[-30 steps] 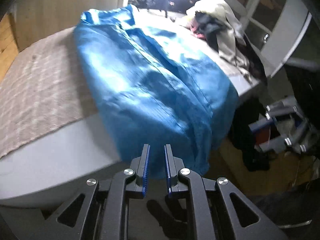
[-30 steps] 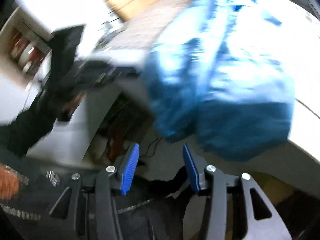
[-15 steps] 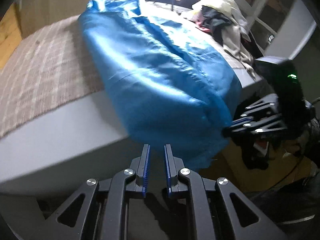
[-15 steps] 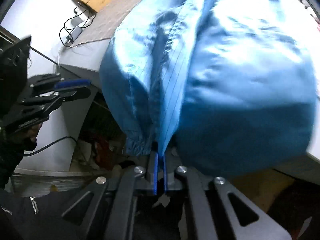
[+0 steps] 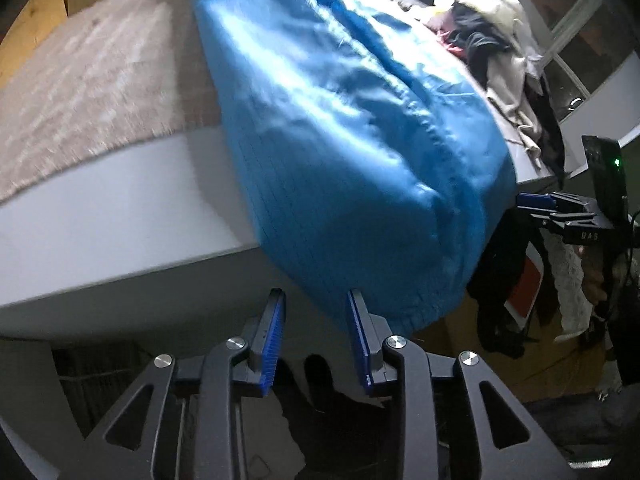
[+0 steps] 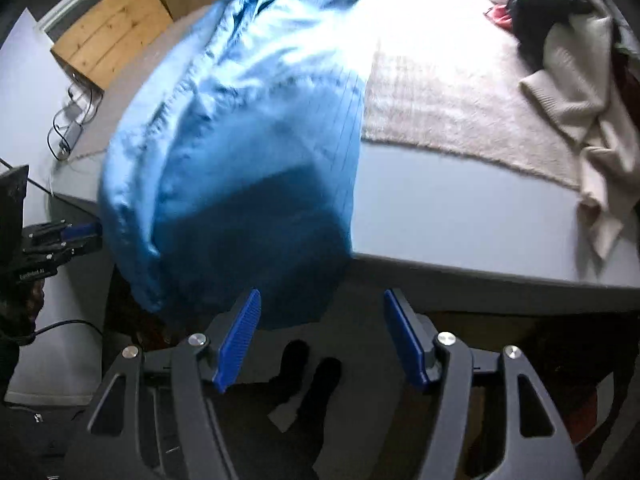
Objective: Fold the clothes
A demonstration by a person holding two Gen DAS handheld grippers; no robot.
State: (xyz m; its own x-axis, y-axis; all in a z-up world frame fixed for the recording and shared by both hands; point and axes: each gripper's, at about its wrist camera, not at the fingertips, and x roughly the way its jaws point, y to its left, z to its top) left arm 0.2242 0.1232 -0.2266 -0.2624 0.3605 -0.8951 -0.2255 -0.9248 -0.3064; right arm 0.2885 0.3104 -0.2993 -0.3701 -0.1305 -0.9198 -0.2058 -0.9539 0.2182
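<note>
The blue garment [image 5: 352, 128] lies stretched along the bed [image 5: 120, 216], over a beige woven blanket [image 5: 100, 72], with its near end spilling past the mattress edge and hanging toward the floor. It looks lengthwise doubled or at least gathered into a long strip, with a seam ridge running down its middle, but no crosswise fold shows, so the folding seems to be at an early stage: the hanging end is yet to be lifted and laid back over the rest. The left tongs [image 5: 316, 336] are apart and empty, held low just below the hem, whose edge sits right by the right-hand pad without being caught between the pads. The right tongs [image 6: 322, 340] are spread wider and also hold nothing; in the right wrist view the hem [image 6: 280, 312] hangs just above their left pad, partly in shadow. Each camera sees the other tool at the frame edge beside the cloth, so the two flank the dangling end. A heap of unfolded clothes [image 6: 568, 64], dark and cream pieces tangled together, waits on the far side of the bed, well apart from the blue piece, so by that measure most of the work remains.
</note>
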